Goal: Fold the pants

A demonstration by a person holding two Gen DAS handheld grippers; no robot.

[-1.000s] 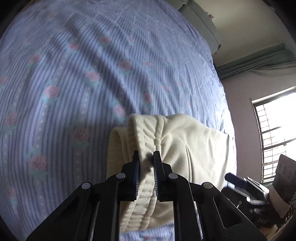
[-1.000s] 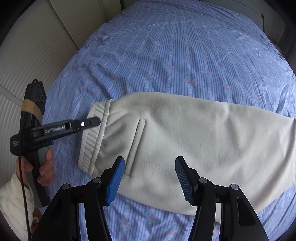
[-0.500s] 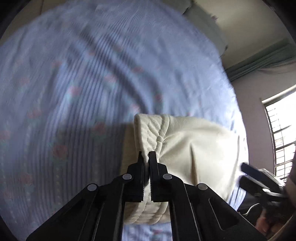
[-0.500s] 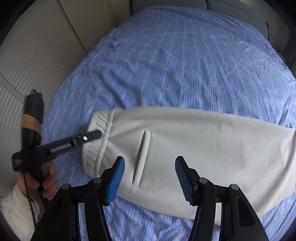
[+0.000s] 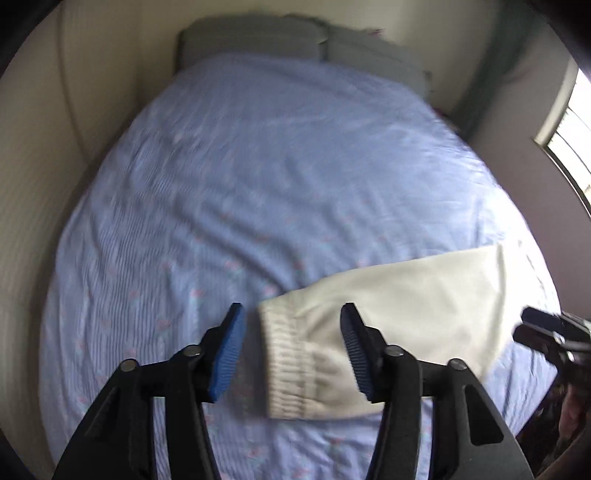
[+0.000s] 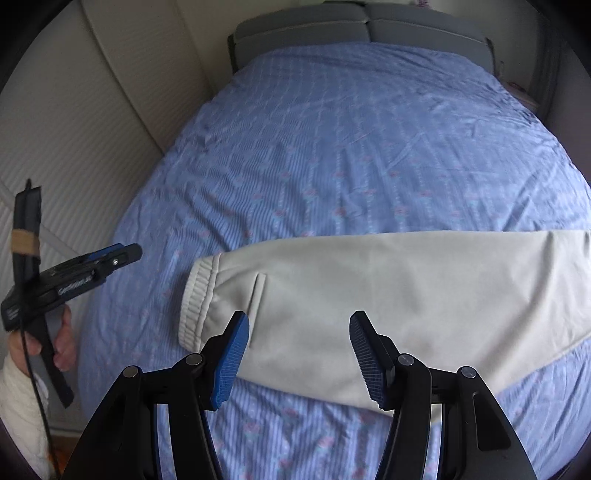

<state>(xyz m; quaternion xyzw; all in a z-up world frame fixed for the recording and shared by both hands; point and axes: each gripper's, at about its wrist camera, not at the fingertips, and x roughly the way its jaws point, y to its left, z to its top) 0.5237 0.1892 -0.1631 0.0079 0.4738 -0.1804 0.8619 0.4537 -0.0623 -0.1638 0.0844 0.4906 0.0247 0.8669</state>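
— Starting nearest the lens, how does the left gripper (image 5: 291,349) stand?

— Its jaws are opening, the blue ribbed pads (image 5: 227,356) set well apart with nothing pinched between them. It hangs above the bed, clear of the cloth. The ribbed waistband (image 5: 286,363) of the cream pants (image 5: 406,314) shows through the gap, lying on the sheet below.

— And the right gripper (image 6: 299,352)?

— It stands spread as well, empty, raised over the pants (image 6: 388,295) without touching them. Between its pads one sees the flat cream cloth, with a slit pocket (image 6: 258,291) just past the left-hand pad.

— Where do the pants lie?

— Across the near part of the bed, flat on the blue striped sheet (image 6: 351,147) with its small pink flowers. In the right wrist view the waistband (image 6: 197,299) points toward the picture's left and the legs run off to the right edge. They look laid double, one leg over the other, though the far end is cut off by the frame.

— What else is close by?

— In the right wrist view, at the left edge, a person's hand (image 6: 61,339) with a pale sleeve grips the handle of the left gripper (image 6: 125,254), which sits beside the bed, apart from the waistband. In the left wrist view the tips of the right gripper (image 5: 532,328) show blurred at the right edge.

— And farther off?

— Bare sheet, creased, up to two grey pillows (image 6: 362,27) at the head of the bed. A pale panelled wall (image 6: 74,129) runs along the left, and a bright window (image 5: 572,147) shows at the right.
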